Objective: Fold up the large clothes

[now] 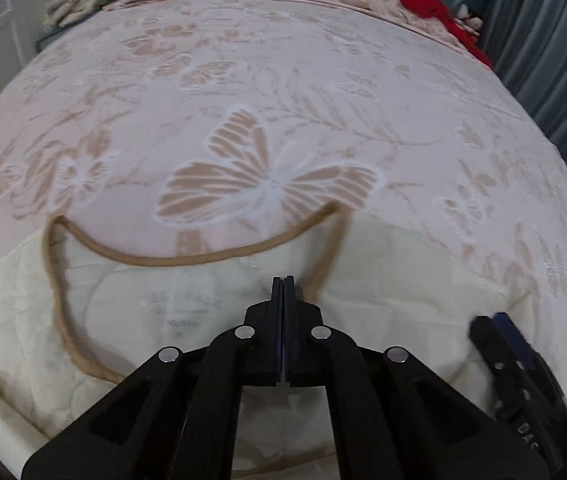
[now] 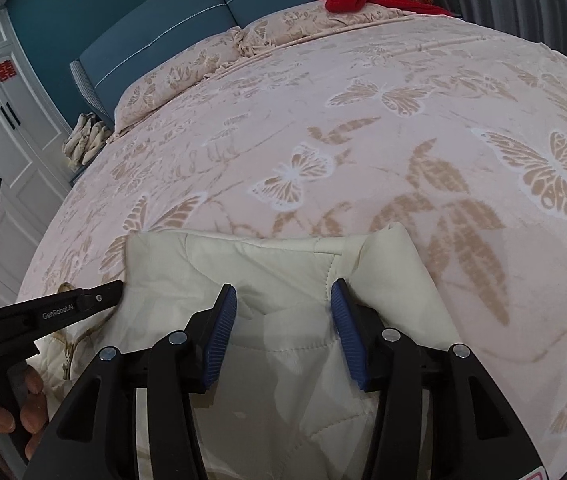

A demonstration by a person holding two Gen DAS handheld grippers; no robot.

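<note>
Left gripper [image 1: 283, 282] is pinched fully closed by the tan neckline trim [image 1: 187, 261] of the cream quilted garment [image 2: 267, 264] lying on the bed [image 2: 363, 120]; can't tell whether it caught fabric. Right gripper [image 2: 283, 300] sits half open over the shoulder, holding nothing. Lift now and only one side probably rises, bunching the fold.

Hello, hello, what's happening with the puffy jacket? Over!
Left gripper shut at the tan-trimmed collar. Right gripper open over the cream quilted jacket, pads not pressing. Jacket flat on butterfly bedspread. Nothing in the way.
</note>
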